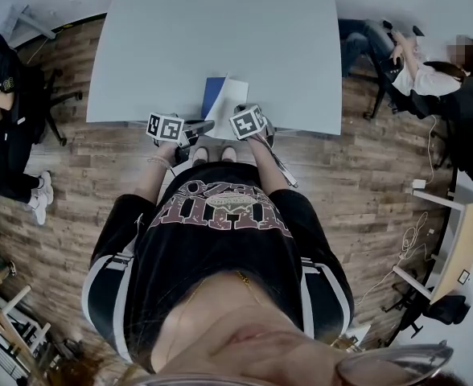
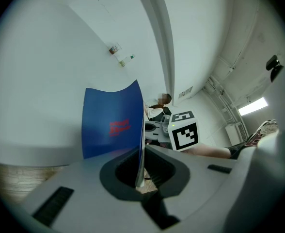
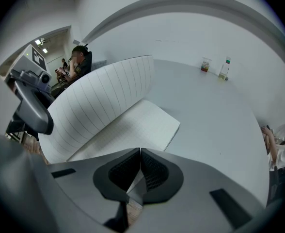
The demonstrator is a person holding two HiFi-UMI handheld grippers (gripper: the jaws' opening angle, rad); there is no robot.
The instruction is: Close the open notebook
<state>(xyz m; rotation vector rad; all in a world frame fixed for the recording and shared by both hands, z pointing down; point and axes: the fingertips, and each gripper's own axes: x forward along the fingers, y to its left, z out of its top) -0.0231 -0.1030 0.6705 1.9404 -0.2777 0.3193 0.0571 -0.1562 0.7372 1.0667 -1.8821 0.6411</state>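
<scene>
A notebook with a blue cover (image 1: 212, 95) lies at the near edge of the white table (image 1: 220, 22). Its left half stands raised, blue outside (image 2: 113, 125) and lined white page (image 3: 99, 101) inside, bowed over the flat right half (image 3: 133, 125). My left gripper (image 2: 140, 178) is shut on the raised cover's near edge; it also shows in the head view (image 1: 204, 125). My right gripper (image 3: 138, 152), to the right in the head view (image 1: 240, 133), points steeply down with its jaws together. A white corner of the flat half's near edge sits pinched between them.
Two small bottles (image 3: 224, 68) stand at the table's far end. A person sits on a chair to the left (image 1: 11, 103) and another to the right (image 1: 429, 71) on the wooden floor. My own legs are just below the table's near edge.
</scene>
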